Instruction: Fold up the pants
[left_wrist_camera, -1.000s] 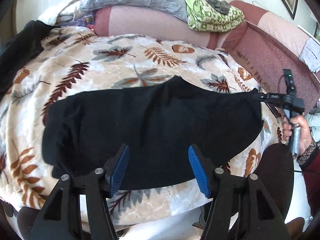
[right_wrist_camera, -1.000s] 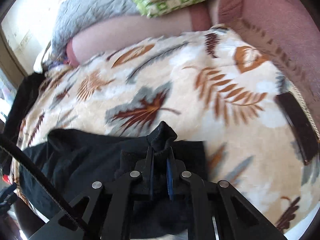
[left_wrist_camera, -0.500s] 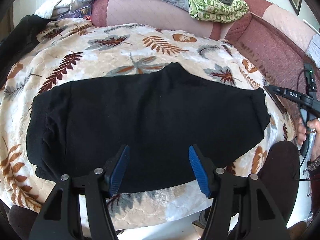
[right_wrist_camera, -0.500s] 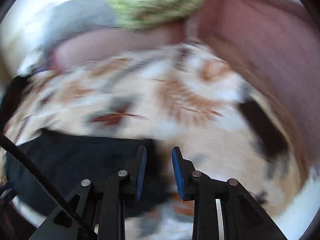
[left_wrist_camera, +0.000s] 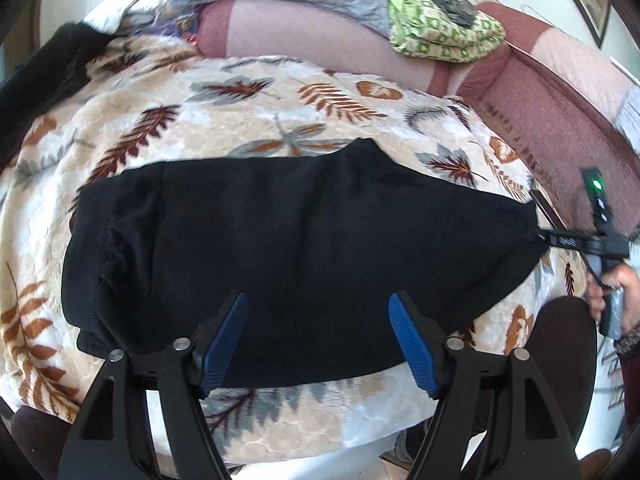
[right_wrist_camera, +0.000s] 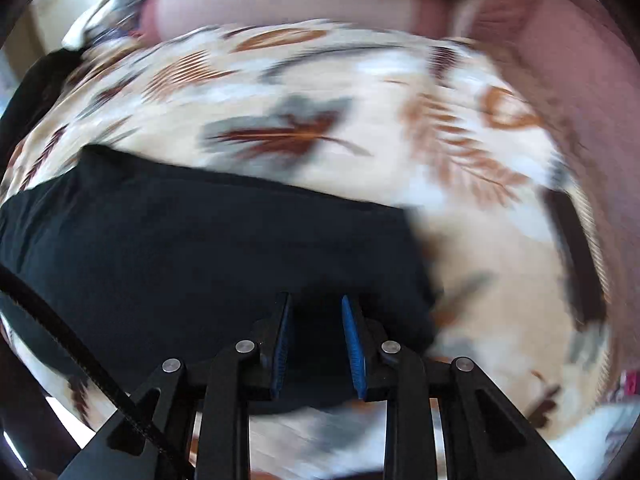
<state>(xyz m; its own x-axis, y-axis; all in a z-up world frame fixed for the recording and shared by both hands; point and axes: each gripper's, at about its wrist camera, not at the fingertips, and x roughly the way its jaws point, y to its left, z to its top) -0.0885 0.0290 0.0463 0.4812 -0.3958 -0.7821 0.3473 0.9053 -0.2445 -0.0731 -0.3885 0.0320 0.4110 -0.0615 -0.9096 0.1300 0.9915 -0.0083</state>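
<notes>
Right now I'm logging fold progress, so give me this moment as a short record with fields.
garment: black pants, folded lengthwise, lying flat
surface: leaf-print blanket
left gripper: open, empty, above the pants' near edge
right gripper: partly open, at the pants' right end, nothing visibly clamped
background: green patterned cloth on the pink sofa back
view quality: right wrist view motion-blurred

Bright daylight, fisheye-bent edges; left view sharp, right view motion-blurred.

Pants on blanket, before sofa back
</notes>
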